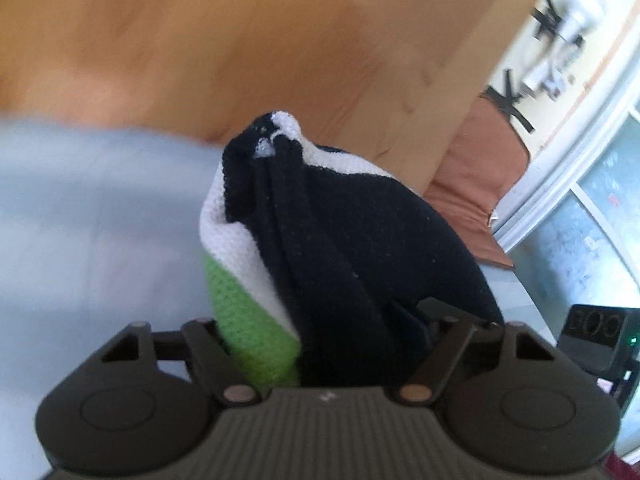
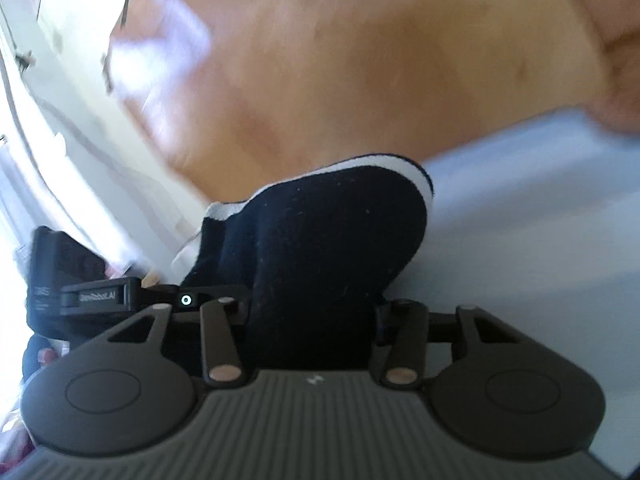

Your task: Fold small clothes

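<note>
While bunched, sock (image 1: 340,248) fills left tongs (image 1: 324,344).

Bright daylight, blown out along the left edge of the right wrist view. Heavy motion blur across the table (image 1: 280,40) and pale cloth (image 1: 92,216); near fabric sharp. Strong fisheye bending at the edges.

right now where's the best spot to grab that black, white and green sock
The left tool already grips the sock at its bunched green-and-black end, from below in the left wrist view. For a fresh grip, I would take the gathered far tip, approaching along its length: the fabric narrows there.
</note>
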Available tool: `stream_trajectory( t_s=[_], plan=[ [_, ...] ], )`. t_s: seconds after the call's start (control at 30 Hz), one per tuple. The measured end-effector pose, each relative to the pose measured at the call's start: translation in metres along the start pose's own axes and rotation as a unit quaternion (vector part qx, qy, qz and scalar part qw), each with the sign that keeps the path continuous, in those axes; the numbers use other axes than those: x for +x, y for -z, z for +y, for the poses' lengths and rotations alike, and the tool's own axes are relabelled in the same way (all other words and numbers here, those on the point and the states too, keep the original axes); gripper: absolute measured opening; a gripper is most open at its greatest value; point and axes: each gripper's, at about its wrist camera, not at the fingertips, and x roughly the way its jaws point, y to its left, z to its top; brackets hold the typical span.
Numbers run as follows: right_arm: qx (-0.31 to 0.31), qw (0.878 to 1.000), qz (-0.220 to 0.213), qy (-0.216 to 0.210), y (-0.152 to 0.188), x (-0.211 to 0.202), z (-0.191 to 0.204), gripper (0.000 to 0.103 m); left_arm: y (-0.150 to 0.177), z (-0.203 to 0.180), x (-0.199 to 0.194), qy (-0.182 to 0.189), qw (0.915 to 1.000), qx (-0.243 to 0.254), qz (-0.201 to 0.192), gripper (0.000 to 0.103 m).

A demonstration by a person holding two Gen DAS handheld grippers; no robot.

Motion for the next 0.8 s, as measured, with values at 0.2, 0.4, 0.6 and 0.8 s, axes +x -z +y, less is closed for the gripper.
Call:
stream_trajectory(
  t_s=[0.2,0.4,0.6,0.8],
  plan=[
    [-0.029,0.996,-0.012,0.086,-0.042,0.008,-0.047,0.052,-0.026,-0.035,0.083,-0.037,0.9988,0.033,-0.001,0.077],
    [0.008,0.995,0.006,0.097,-0.040,0.014,-0.076,0.060,-0.005,-0.047,0.103,-0.094,0.9939,0.050,-0.031,0.093],
    [0.005,0.993,-0.026,0.114,-0.031,-0.004,-0.064,0.067,0.005,-0.058,0.062,-0.137,0.9882,0.049,-0.047,0.095],
    [0.008,0.990,-0.075,0.122,0.009,-0.054,-0.036,0.076,0.052,-0.083,0.010,-0.152,0.9844,0.059,-0.065,0.100]
  ],
)
